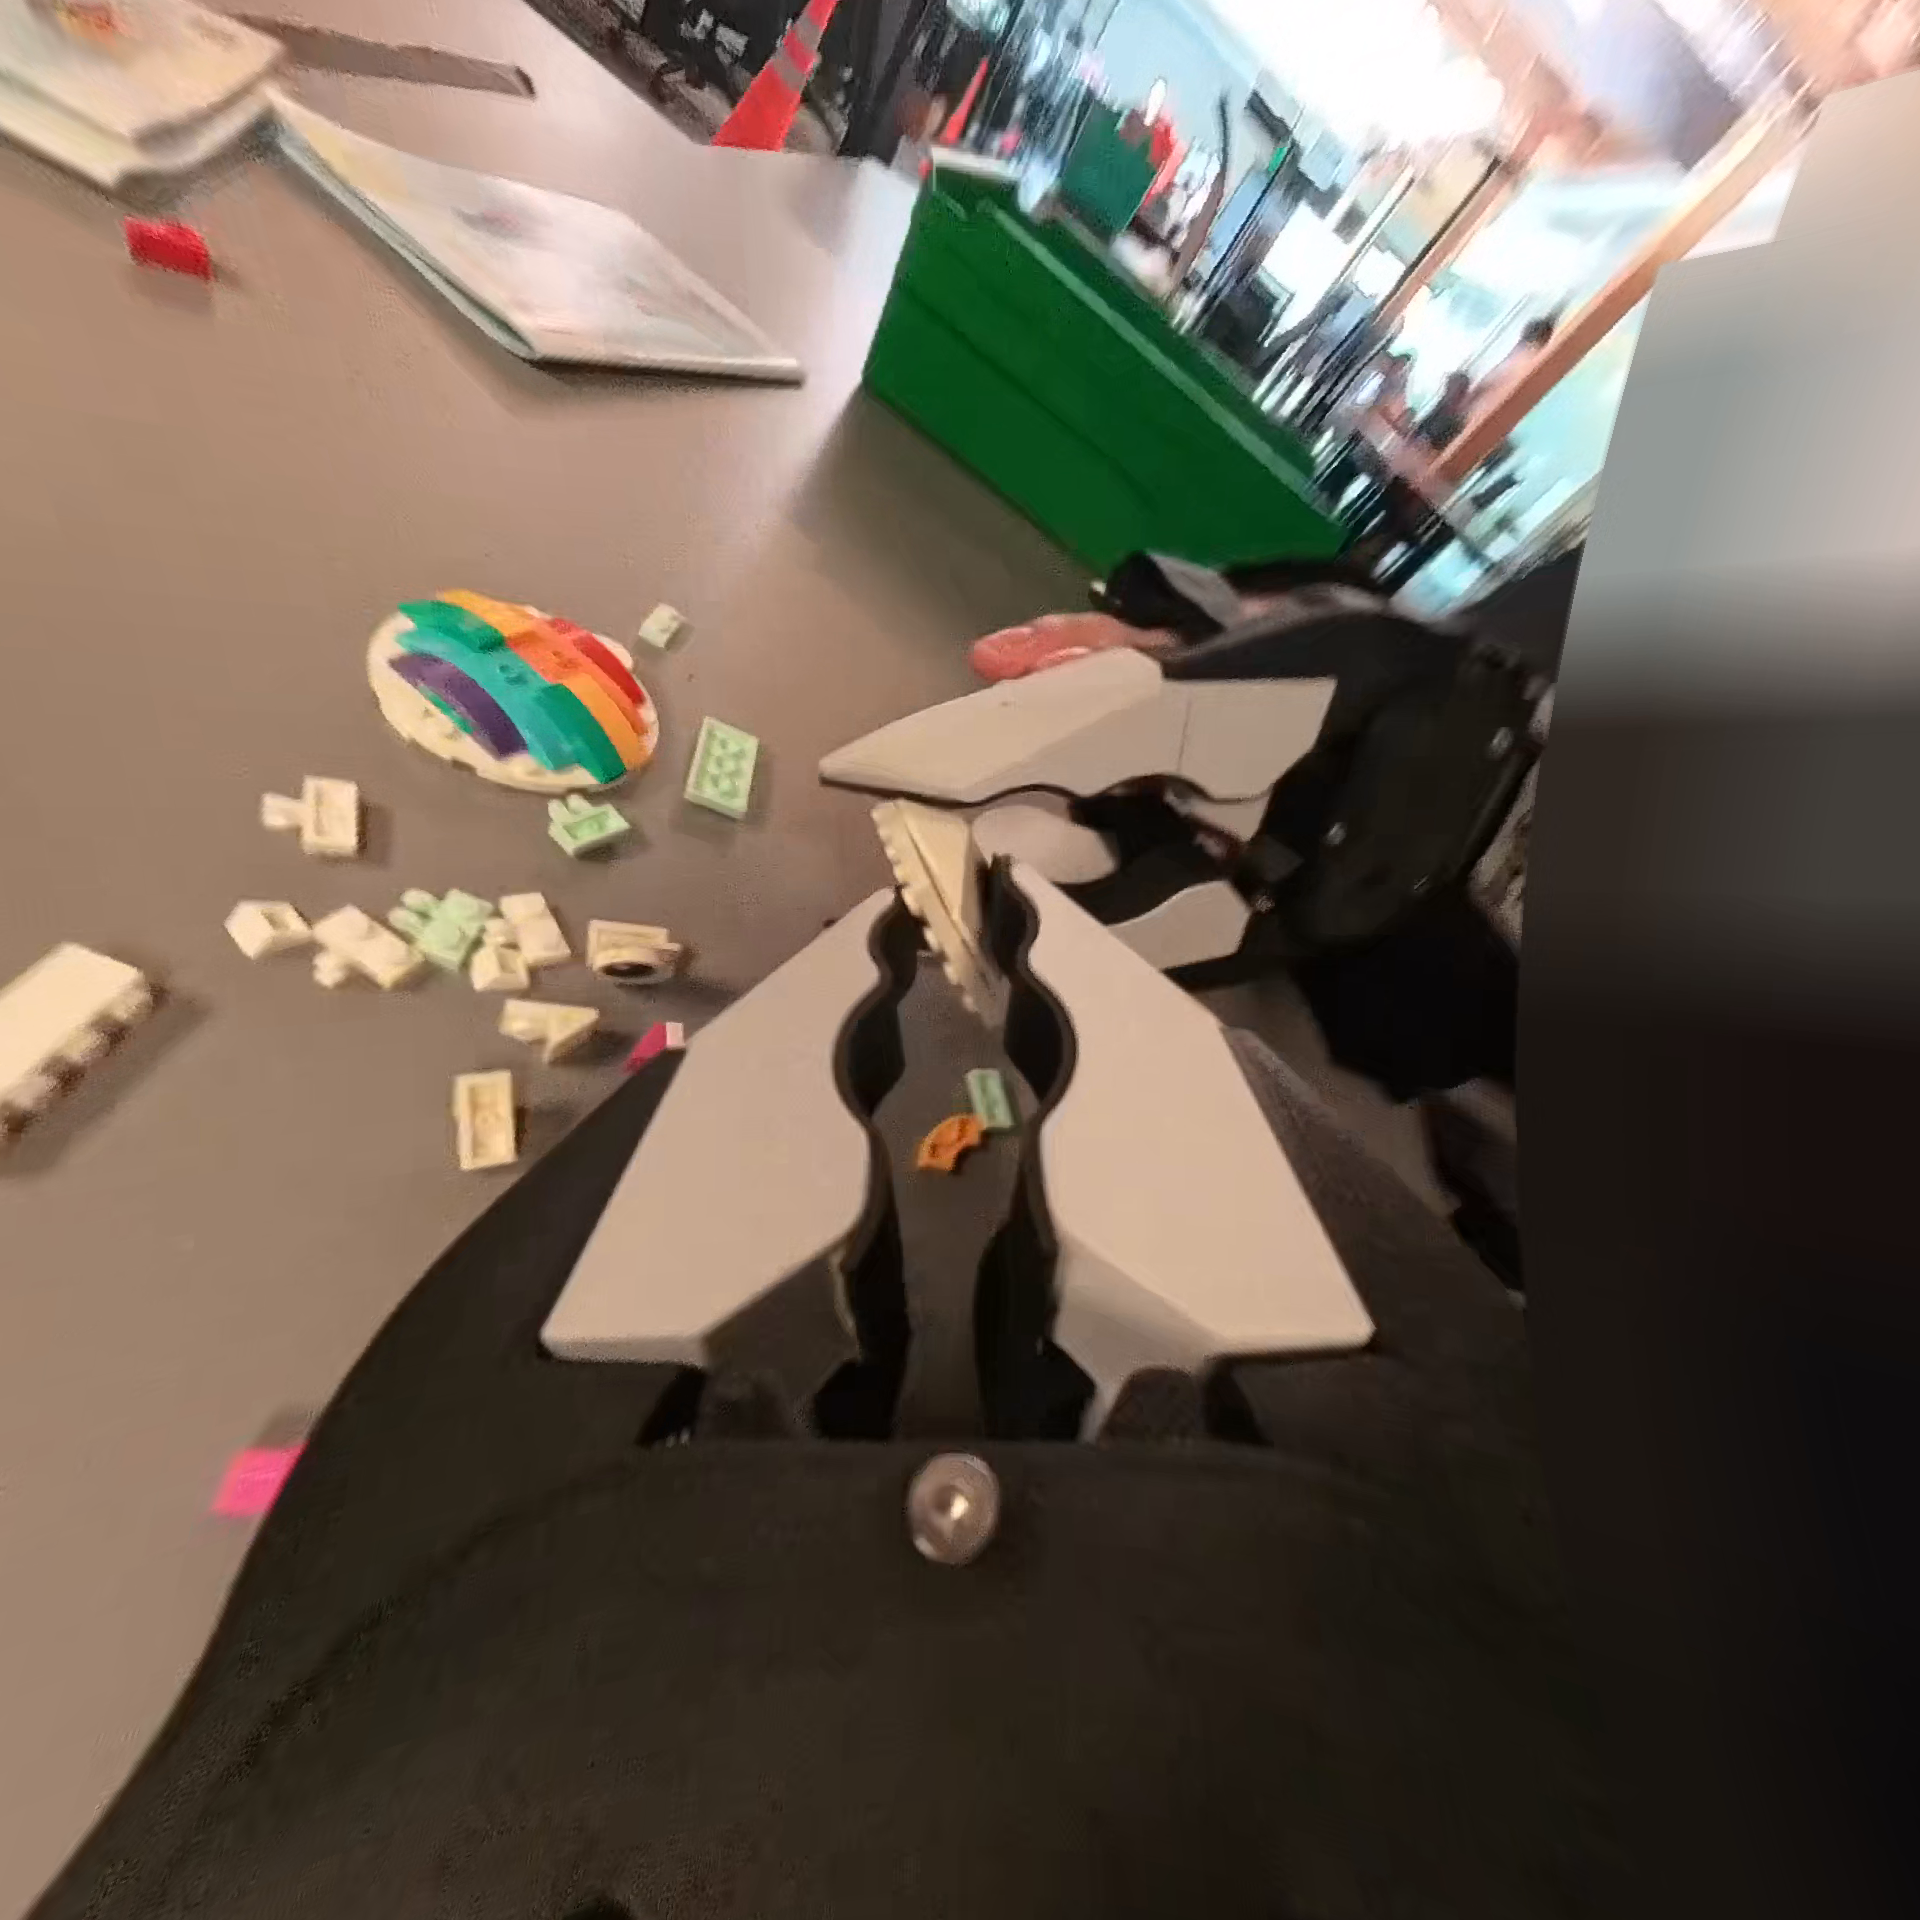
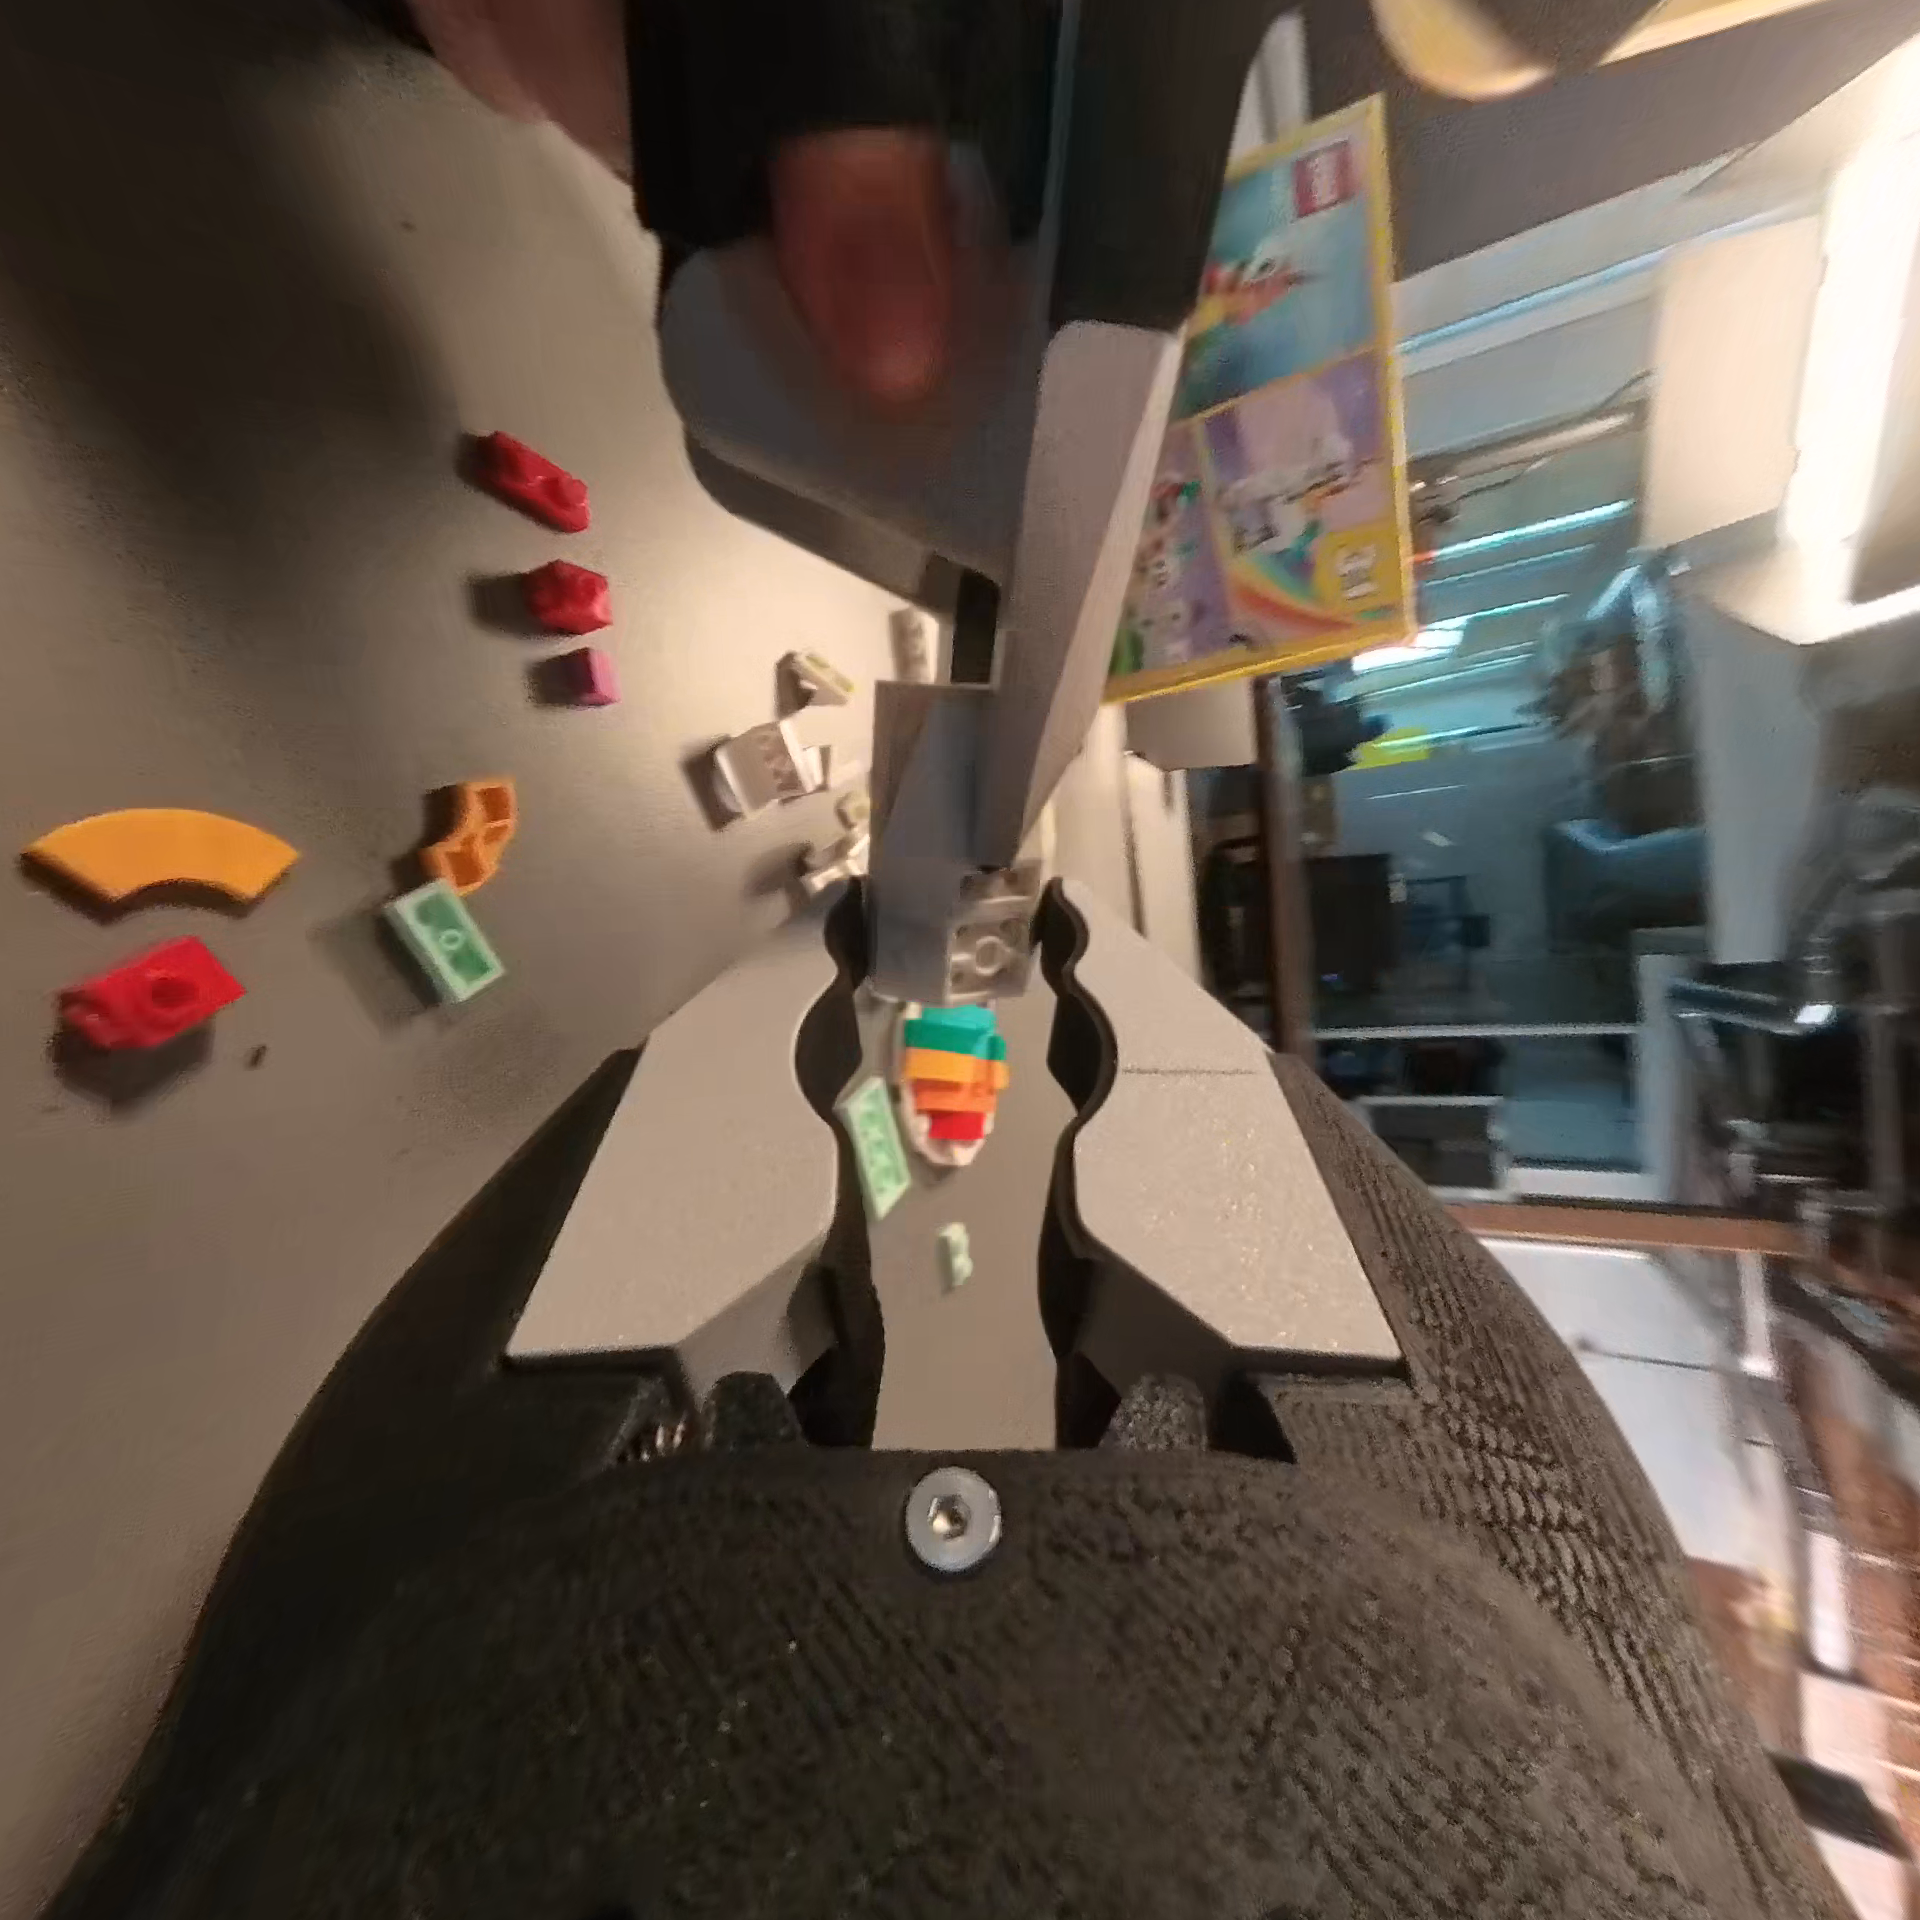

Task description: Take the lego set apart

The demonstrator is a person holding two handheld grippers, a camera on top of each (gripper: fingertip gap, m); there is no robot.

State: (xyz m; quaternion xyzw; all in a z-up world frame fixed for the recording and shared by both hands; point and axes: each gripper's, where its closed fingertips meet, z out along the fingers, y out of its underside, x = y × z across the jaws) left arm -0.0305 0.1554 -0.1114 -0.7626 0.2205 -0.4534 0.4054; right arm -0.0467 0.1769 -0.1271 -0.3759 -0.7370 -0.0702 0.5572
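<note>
We're working over the dark table (image 1: 260,499), w/ the green crate (image 1: 1039,353) at its far edge and the set's box (image 2: 1299,416) standing behind. Biggest chunk still assembled: the rainbow disc (image 1: 514,691), flat on the table, well apart from both tools. Around it we're seeing loose white and mint plates (image 1: 447,935), plus red and orange bits (image 2: 156,852) off to the side, so we're judging the teardown as partway done.

Step in hand: we're splitting a small white stack (image 1: 940,904) held in the air. The left gripper (image 1: 951,914) is pinching it, jaws nearly closed on its lower part. The right gripper (image 2: 951,945) is coming across from the side, jaws clamped on the same stack's other end, seen there as a grey-white stud block (image 2: 987,935).

To do it well, we're thinking: keep each tool on a different layer, not across the seam. Then lever, i.e. roll one wrist away rather than pulling straight. Grip is shallow at the tips, so we're squeezing firmly and staying low over the table in case a plate pops free.
</note>
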